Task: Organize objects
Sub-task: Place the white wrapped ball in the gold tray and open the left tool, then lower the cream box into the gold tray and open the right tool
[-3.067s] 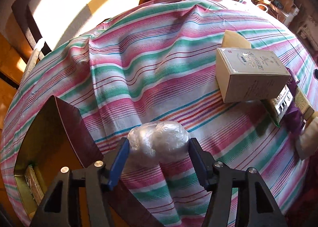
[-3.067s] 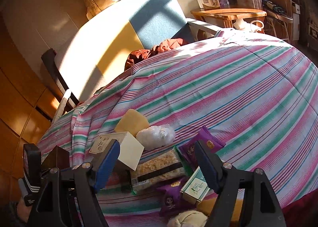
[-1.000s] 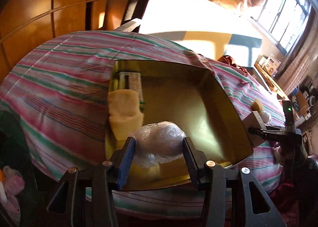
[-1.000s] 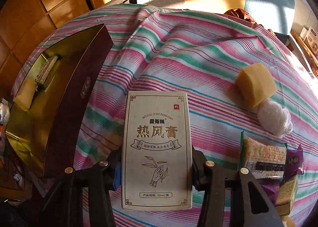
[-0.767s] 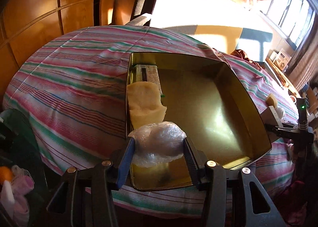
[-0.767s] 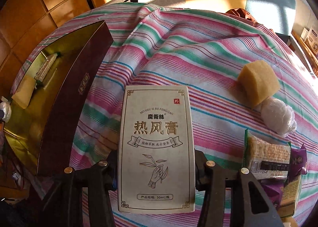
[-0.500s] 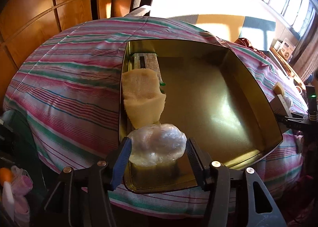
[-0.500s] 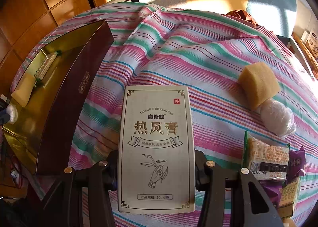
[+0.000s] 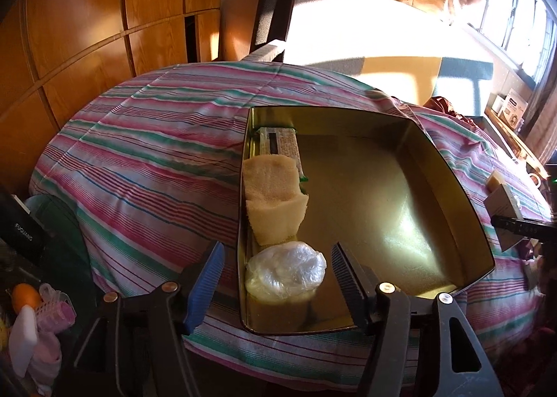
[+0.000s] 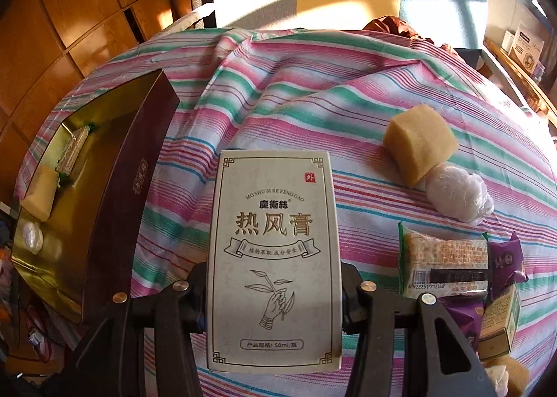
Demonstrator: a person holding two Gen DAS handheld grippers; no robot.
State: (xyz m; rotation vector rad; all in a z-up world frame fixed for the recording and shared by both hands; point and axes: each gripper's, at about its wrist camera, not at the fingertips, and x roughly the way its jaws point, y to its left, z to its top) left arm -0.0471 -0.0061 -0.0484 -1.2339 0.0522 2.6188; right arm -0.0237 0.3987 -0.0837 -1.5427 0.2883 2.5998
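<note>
The left hand-held gripper (image 9: pixel 275 278) has just opened and released the plastic-wrapped ball (image 9: pixel 285 271) into the near left corner of the golden tin box (image 9: pixel 452 174), so the cream carton (image 10: pixel 275 257), clamped in the right hand-held gripper (image 10: pixel 273 292), probably goes next.

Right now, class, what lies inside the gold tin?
Inside the gold tin, along its left wall: a wrapped snack bar, a yellow sponge cake overlapping it, and a plastic-wrapped ball. The bar's near end is covered by the cake.
</note>
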